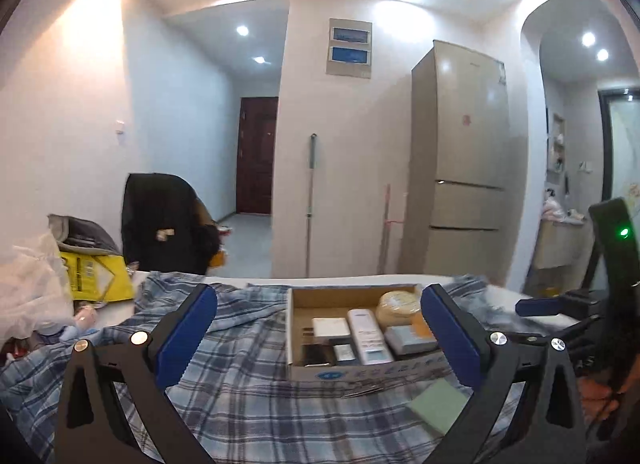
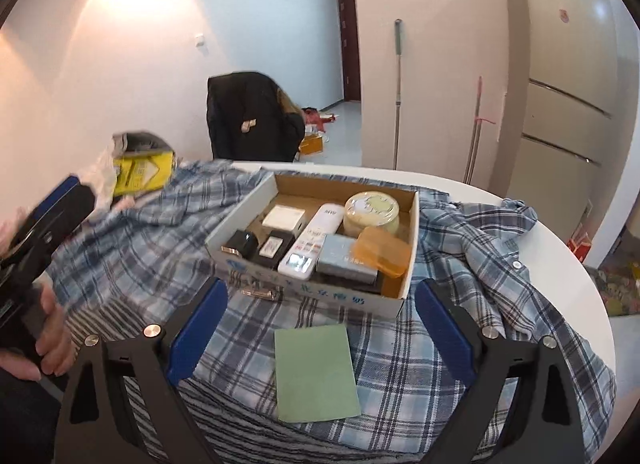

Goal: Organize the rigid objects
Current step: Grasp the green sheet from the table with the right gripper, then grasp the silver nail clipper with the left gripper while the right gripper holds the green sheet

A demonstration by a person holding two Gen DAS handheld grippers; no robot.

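An open cardboard box (image 2: 320, 301) sits on a plaid shirt (image 2: 140, 256) and holds a round tin (image 2: 372, 211), a white remote (image 2: 316, 240), an orange case (image 2: 382, 251), a grey-blue box (image 2: 347, 261), a white charger (image 2: 284, 220) and small black items (image 2: 242, 244). In front of the box a green card (image 2: 316, 372) lies flat on the cloth. My right gripper (image 2: 322, 328) stands open above that card, apart from it. A small metal piece (image 2: 262, 294) lies by the box's front wall. My left gripper (image 1: 320, 330) is open and empty, facing the box (image 1: 360, 374).
The round white table (image 2: 560, 248) ends close behind and right of the box. A yellow carton (image 2: 142, 172) and a white plastic bag (image 1: 28, 288) crowd the left side. A chair with a black jacket (image 2: 252, 116) stands behind, and a fridge (image 1: 460, 160) stands at the wall.
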